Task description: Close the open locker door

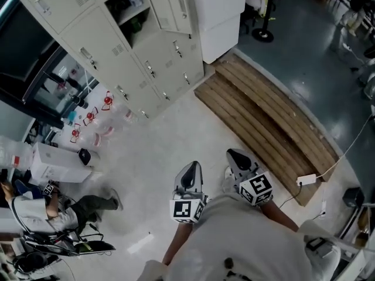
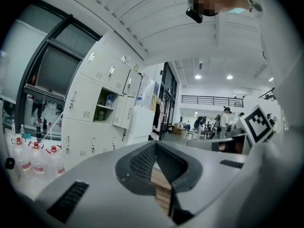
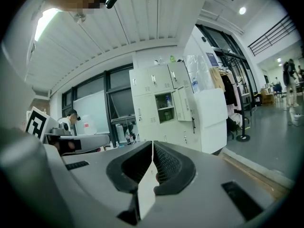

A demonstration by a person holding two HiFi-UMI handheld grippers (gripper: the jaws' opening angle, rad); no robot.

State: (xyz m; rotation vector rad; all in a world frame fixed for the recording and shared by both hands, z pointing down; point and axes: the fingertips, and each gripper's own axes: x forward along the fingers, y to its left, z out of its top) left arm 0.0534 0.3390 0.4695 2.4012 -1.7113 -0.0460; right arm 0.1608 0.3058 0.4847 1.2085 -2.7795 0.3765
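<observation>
The cream locker bank (image 1: 111,51) stands at the far left of the head view. One upper compartment (image 1: 130,10) is open and has bottles on its shelf. Its door (image 1: 170,4) is swung out to the right. The same open compartment (image 2: 105,106) and door (image 2: 128,110) show in the left gripper view, and the compartment (image 3: 166,107) and door (image 3: 182,103) also show in the right gripper view. Both grippers are well short of the lockers, held side by side over the pale floor. My left gripper (image 1: 190,174) (image 2: 155,145) is shut and empty. My right gripper (image 1: 239,160) (image 3: 152,144) is shut too, holding nothing.
A wooden pallet (image 1: 263,122) lies on the floor to the right, beside a white cabinet (image 1: 217,16) next to the lockers. Water bottles (image 1: 88,119) stand at the lockers' foot. A person (image 1: 41,209) sits at lower left. A cable and adapter (image 1: 307,179) lie at right.
</observation>
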